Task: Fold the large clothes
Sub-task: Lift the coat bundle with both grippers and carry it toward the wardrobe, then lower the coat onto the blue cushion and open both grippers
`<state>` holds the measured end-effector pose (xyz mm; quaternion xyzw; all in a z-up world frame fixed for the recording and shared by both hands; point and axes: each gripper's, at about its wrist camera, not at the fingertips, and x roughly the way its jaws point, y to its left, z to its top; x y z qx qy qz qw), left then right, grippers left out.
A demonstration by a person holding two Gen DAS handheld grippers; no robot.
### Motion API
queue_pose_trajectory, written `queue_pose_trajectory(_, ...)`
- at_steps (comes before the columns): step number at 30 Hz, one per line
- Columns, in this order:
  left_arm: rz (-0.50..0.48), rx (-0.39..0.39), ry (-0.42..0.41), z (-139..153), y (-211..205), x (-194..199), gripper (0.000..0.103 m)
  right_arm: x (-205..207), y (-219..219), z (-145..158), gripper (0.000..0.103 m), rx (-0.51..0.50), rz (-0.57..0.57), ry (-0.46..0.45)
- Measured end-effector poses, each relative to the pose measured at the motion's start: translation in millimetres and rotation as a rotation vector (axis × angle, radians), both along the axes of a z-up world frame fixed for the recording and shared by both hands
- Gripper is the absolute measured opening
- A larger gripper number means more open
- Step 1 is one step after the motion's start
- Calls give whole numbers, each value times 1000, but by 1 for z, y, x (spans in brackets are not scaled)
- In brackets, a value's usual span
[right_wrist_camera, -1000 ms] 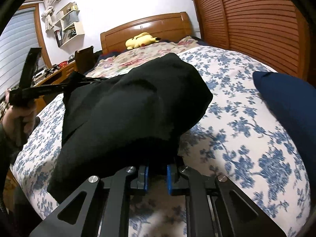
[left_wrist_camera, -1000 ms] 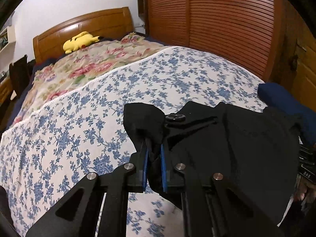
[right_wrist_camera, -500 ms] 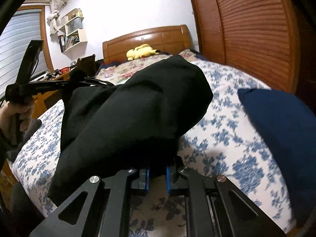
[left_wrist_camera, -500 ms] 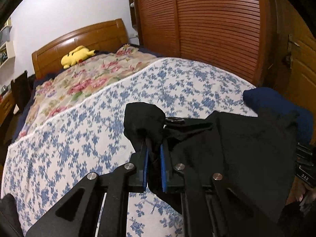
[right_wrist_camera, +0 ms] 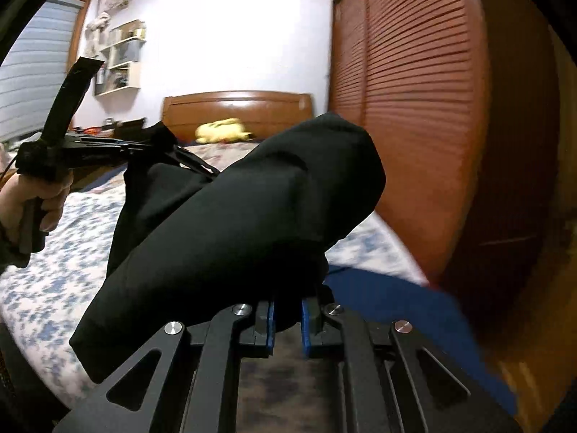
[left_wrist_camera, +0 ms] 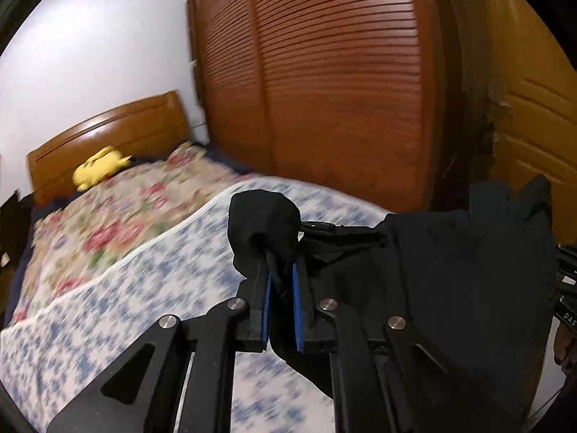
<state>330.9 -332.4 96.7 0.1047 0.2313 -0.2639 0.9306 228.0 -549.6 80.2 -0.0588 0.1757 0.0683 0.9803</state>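
Black garment: a large dark piece of clothing (left_wrist_camera: 468,270), lifted clear of the bed (left_wrist_camera: 108,306) and hanging between my two hands.
Long axis: judging from both wrist views, its top edge runs roughly level from one set of fingers to the other, and the body of the cloth drops below that line.
Lie from my left fingers: the bulk spreads away to the right of them in the left wrist view, with a bunched corner poking up just ahead of the tips.
Lie from my right fingers: the cloth billows up and to the left of them in the right wrist view, running across to my other hand (right_wrist_camera: 32,202).
Nearer hand: neither; each holds one end, so the coming fold turns on both moving together.
Left gripper (left_wrist_camera: 281,288): clenched on a thin fold of the black cloth, blue pads almost meeting.
Right gripper (right_wrist_camera: 287,319): likewise clamped tight on the garment's edge, fabric rising straight out from between the pads.
Under the cloth: blue-flowered sheet on the near half of the bed, a pink floral quilt (left_wrist_camera: 119,209) farther up.
Farther out: a yellow plush toy (left_wrist_camera: 97,171) by the wooden headboard (right_wrist_camera: 234,108), louvred wardrobe doors (left_wrist_camera: 324,90) to the right.
Blur: the bedding is smeared, so fine detail there I cannot tell.
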Motion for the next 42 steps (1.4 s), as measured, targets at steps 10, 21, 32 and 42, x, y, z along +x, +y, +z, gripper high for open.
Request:
queue_pose_trajectory(10,-240,-43,18,-13,-158,-3,11,-54,-124,-3,11,-12,-337,2)
queue_pose_trajectory(21,-274,44,98,-70,-207,-1,17,-76,-173,-60,23,24,-458,149)
queue_pose_trajectory(32,-353,6,124,-78,-142,-22,69,-111,-143,-7,63,-14,-528,20)
queue_pose_trajectory(42,-318,-11,105,-94,-58,-71,79,-96,-104,-4,65,-17,-371,-1)
